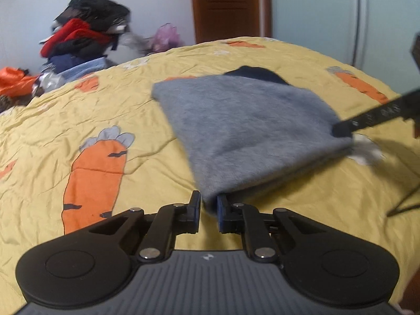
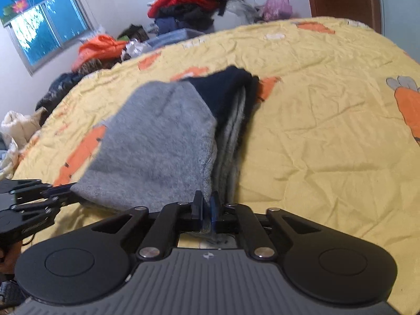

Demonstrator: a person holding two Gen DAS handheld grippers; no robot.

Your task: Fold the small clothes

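Both grippers, left gripper [image 1: 208,204] and right gripper [image 2: 207,204], have jaws clenched on near corners of the grey garment [image 1: 244,128], which stretches ahead of them over a dark navy piece [image 2: 225,89] on the yellow carrot-print bed [image 1: 105,105].

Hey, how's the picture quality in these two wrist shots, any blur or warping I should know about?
Left wrist view: the grey garment is smeared by motion blur, and so is the right gripper at its edge; the yellow bedspread bulges from fisheye. Right wrist view: the garment's edges are soft, the window is bright but not glaring, and the clothes pile is slightly blurred.
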